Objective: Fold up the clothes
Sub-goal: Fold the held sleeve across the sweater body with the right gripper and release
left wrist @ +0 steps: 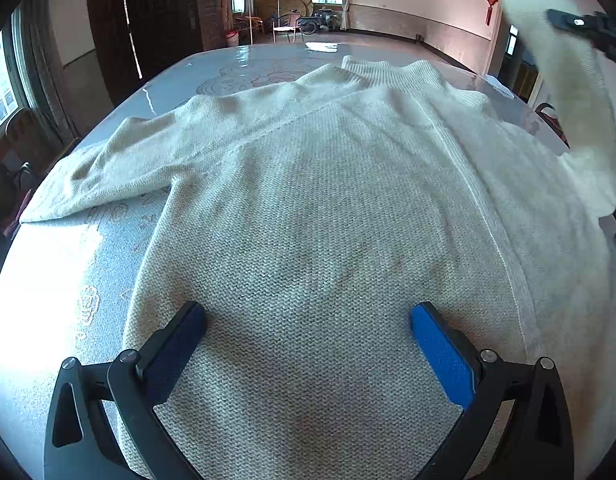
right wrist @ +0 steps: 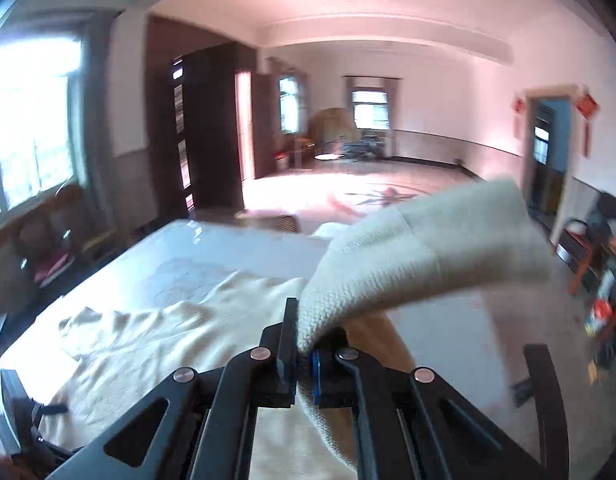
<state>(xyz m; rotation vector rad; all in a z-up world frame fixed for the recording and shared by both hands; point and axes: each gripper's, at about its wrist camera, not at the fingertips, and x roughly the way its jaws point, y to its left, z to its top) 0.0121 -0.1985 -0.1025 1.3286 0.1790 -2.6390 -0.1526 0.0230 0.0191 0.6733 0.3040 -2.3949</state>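
Note:
A cream knit sweater [left wrist: 328,208] lies flat on the grey patterned table [left wrist: 67,292], collar at the far end. Its left sleeve [left wrist: 119,168] lies spread out to the left. My left gripper [left wrist: 308,320] is open, low over the sweater's near hem, touching nothing between its blue pads. My right gripper [right wrist: 303,344] is shut on the sweater's right sleeve [right wrist: 420,256] and holds it lifted in the air above the sweater body [right wrist: 167,340]. In the left wrist view the raised sleeve [left wrist: 564,76] and the right gripper's black tip [left wrist: 580,24] show at upper right.
The table's far edge [left wrist: 267,52] and left edge [left wrist: 11,240] border open floor. Dark chairs [left wrist: 15,168] stand at the left by a window. A shelf with items [right wrist: 604,280] stands at the right. A doorway [right wrist: 548,152] lies beyond.

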